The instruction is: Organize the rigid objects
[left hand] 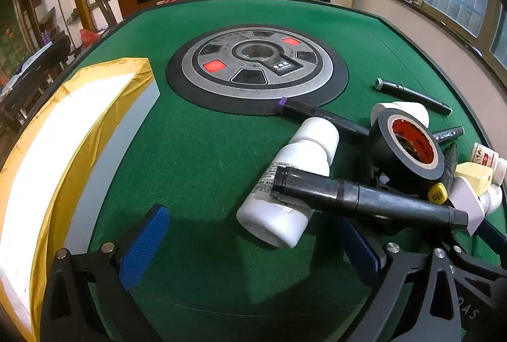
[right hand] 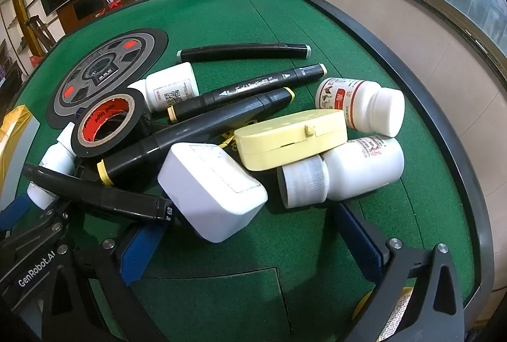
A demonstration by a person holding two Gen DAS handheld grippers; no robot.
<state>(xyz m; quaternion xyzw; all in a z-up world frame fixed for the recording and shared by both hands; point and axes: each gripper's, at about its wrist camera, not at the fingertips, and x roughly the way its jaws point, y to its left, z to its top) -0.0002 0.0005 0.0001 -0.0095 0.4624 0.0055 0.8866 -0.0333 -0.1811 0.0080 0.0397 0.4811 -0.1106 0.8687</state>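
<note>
Green felt surface (right hand: 317,25) with a round control panel (left hand: 256,66) at its centre and a gold-edged box (left hand: 63,126) on its left. Your pile lies right of the panel: black tape roll (right hand: 104,123), white adapter (right hand: 212,190), yellow case (right hand: 291,137), 3 white bottles and several black markers. Your left hand-held gripper (left hand: 253,250) stands wide, a white bottle (left hand: 294,180) between its pads. Your right hand-held gripper (right hand: 250,242) stands wide, holding nothing, just before the adapter.
</note>
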